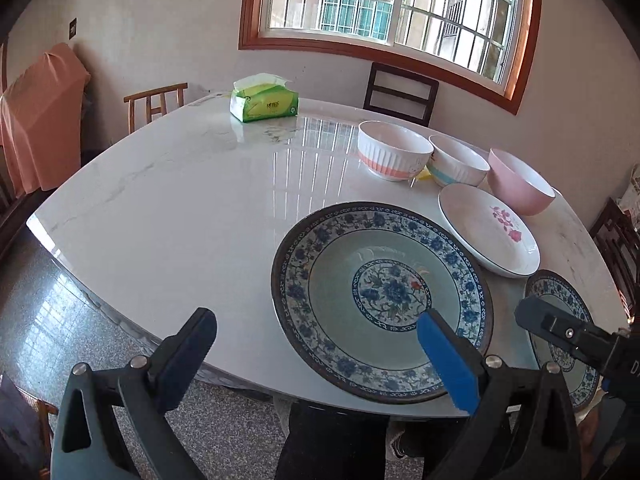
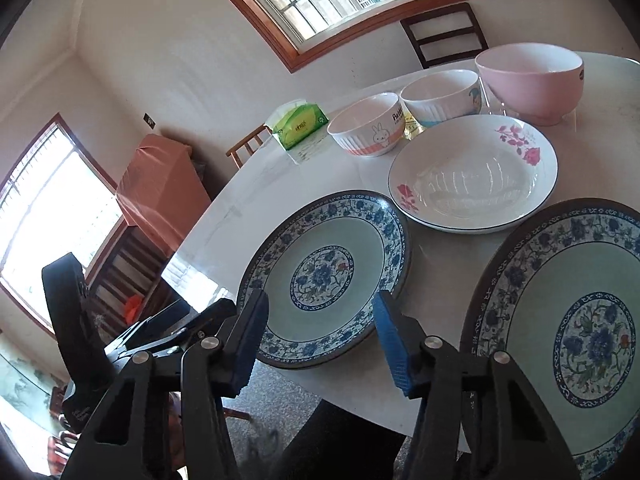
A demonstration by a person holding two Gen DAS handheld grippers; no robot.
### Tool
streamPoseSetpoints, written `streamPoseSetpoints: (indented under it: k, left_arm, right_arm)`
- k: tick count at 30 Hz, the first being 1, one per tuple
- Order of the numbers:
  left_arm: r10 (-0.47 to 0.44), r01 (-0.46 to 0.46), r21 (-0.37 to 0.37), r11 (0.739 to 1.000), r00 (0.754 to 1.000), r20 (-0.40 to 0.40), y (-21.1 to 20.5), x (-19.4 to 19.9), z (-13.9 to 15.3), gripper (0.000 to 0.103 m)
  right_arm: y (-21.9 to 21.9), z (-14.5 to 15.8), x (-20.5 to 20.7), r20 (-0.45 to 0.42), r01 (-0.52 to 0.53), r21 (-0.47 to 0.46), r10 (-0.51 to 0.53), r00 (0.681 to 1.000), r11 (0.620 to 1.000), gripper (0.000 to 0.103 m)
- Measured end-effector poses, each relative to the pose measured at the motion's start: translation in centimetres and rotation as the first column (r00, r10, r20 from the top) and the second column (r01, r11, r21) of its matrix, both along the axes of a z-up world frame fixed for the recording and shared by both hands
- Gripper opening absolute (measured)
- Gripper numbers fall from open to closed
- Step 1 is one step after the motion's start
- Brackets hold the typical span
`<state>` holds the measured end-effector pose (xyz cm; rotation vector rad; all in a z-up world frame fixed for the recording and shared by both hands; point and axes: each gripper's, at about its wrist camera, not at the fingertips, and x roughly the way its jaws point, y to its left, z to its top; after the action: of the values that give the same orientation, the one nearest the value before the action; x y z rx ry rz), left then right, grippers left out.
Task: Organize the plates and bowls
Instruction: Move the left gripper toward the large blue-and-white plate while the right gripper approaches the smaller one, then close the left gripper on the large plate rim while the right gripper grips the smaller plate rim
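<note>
Two blue-patterned plates lie side by side at the table's near edge. My left gripper (image 1: 316, 332) is open, with its right finger over the near rim of the left blue plate (image 1: 380, 300) and nothing held. My right gripper (image 2: 320, 316) hovers with its jaws half apart over that same plate's (image 2: 324, 276) near rim, and its pads touch nothing. The second blue plate (image 2: 568, 332) lies to its right. Behind them lies a white rose plate (image 2: 472, 176). Farther back stand an orange-banded bowl (image 2: 366, 128), a blue-banded bowl (image 2: 440, 96) and a pink bowl (image 2: 528, 76).
A green tissue pack (image 1: 264, 100) sits at the far side of the white marble table (image 1: 180, 200). Chairs (image 1: 400, 92) stand behind it under the window. A small yellow packet (image 1: 424, 176) lies between the bowls. A person's dark trouser legs (image 1: 332, 440) show below the near edge.
</note>
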<state>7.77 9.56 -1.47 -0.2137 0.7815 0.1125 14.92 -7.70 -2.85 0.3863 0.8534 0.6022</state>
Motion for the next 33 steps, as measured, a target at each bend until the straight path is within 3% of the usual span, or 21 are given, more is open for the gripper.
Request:
streamPoseSetpoints:
  k: [7, 20, 33]
  left_arm:
    - [-0.002, 0.000, -0.054, 0.999, 0.999, -0.042, 1.7, 2.2, -0.9, 0.102]
    - [-0.014, 0.012, -0.030, 0.999, 0.997, -0.076, 2.1, 4.2, -1.9, 0.102]
    - [-0.046, 0.045, -0.004, 0.999, 0.992, -0.118, 1.8, 5.1, -2.7, 0.102]
  right_arm:
    - [0.6, -0.9, 1.9, -0.049, 0.028, -0.057, -0.031, 0.998, 0.998, 0.053]
    - [1.1, -0.9, 3.8, -0.078, 0.009, -0.077, -0.015, 0.997, 0.997, 0.053]
    - [1.8, -1.1, 4.7, -0.100, 0.015, -0.191, -0.035, 0.994, 0.982, 0.055]
